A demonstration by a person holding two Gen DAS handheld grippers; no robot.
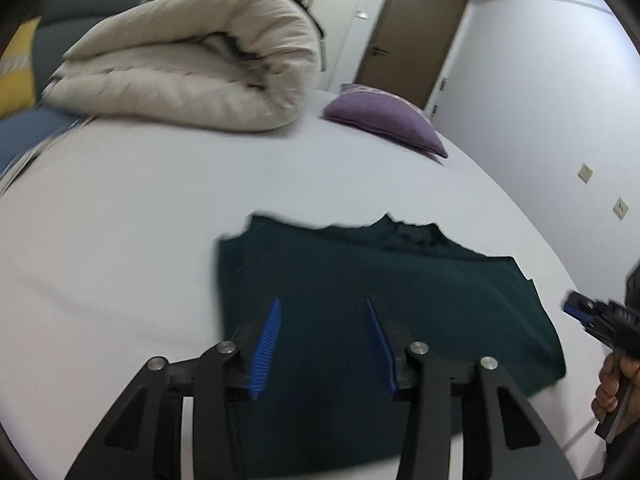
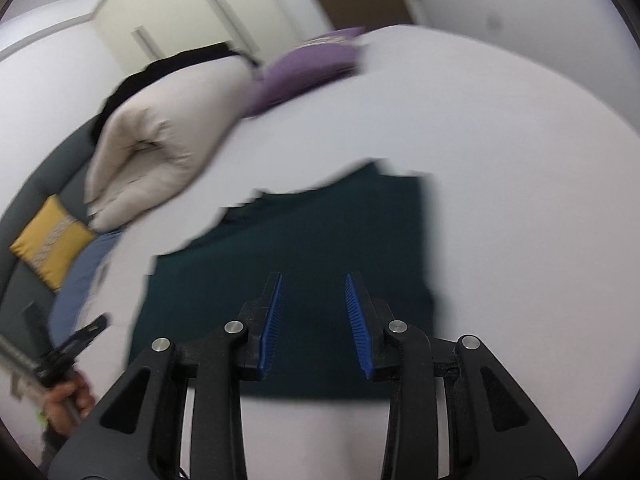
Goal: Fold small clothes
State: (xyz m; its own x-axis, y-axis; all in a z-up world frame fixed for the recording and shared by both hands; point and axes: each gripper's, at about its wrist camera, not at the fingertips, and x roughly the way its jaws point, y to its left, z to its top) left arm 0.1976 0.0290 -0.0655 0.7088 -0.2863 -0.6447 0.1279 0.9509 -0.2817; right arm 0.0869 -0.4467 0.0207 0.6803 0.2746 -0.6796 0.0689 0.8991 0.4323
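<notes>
Dark green garment [image 1: 380,300] lies folded flat on the white bed sheet [image 1: 120,220], centre to lower right of the left wrist view, centre of the right wrist view. Left gripper [image 1: 324,344] sits above its near edge, jaws partly apart, blue pads [image 1: 266,348] clear of the cloth, nothing held. Right gripper [image 2: 314,320] likewise: jaws partly apart over the garment, empty. Both frames are motion-blurred. 2 hands show at the frame edges, each on a gripper handle: right hand [image 1: 614,384], left hand [image 2: 66,400]. Rolled cream duvet [image 1: 192,68] upper left, purple pillow [image 1: 388,120] upper centre-right, yellow cushion [image 2: 50,240] at left.
</notes>
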